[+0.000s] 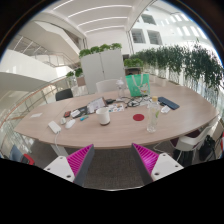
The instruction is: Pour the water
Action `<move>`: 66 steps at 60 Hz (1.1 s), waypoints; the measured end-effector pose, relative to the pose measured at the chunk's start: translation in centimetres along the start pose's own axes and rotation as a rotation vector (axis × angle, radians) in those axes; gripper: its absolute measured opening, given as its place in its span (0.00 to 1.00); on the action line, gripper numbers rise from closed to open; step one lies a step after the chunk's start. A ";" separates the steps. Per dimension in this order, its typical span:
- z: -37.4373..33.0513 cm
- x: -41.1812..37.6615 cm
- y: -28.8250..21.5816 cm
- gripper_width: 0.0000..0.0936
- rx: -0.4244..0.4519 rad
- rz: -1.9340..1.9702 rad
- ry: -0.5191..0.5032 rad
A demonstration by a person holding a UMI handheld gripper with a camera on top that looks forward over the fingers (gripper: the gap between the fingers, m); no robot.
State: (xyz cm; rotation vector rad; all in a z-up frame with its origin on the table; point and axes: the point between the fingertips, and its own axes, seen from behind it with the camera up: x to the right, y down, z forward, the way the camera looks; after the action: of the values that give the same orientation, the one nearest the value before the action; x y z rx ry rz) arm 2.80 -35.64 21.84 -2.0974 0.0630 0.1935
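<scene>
hand-held gripper (113,160) low and back from the worktop (120,128), fingers spread wide, magenta pads (78,157) facing inward, nothing between them. clear bottle (153,117) upright on the worktop's near right part, well beyond the fingers, slightly right of the gap. white cup (104,116) upright near the middle, left of the bottle and apart from it. teal item (137,87) farther back. papers (92,105) scattered behind the cup. row of potted plants (185,62) beyond the worktop's right side.

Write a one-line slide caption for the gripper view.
Open tongs approach a long oval table holding a white cup, a clear bottle and scattered items, with hedge plants behind.
</scene>
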 end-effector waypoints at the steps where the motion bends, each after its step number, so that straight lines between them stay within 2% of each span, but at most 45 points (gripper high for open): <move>1: 0.3 0.4 0.4 0.89 0.002 0.002 -0.001; 7: 0.1 1.2 -0.1 0.88 0.010 0.025 0.016; 9: 0.7 -0.7 0.7 0.89 0.021 0.035 0.019; 15: 2.7 0.1 0.8 0.88 0.068 0.022 0.026; 25: 7.0 7.9 -0.8 0.87 0.176 -0.024 0.145; 32: 12.7 14.1 -3.2 0.86 0.236 -0.070 0.222; 44: 22.7 21.0 -6.0 0.86 0.332 -0.051 0.221; 55: 29.5 24.5 -7.8 0.88 0.356 -0.081 0.217; 60: 31.9 24.5 -8.8 0.81 0.364 -0.083 0.194; 61: 32.2 24.5 -8.9 0.76 0.366 -0.085 0.186; 63: 33.0 24.4 -8.9 0.57 0.360 -0.092 0.172; 66: 33.9 25.0 -9.4 0.57 0.380 -0.097 0.185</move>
State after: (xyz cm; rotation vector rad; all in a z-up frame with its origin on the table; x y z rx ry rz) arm 24.81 -0.88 8.91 -1.7287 0.1001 -0.0682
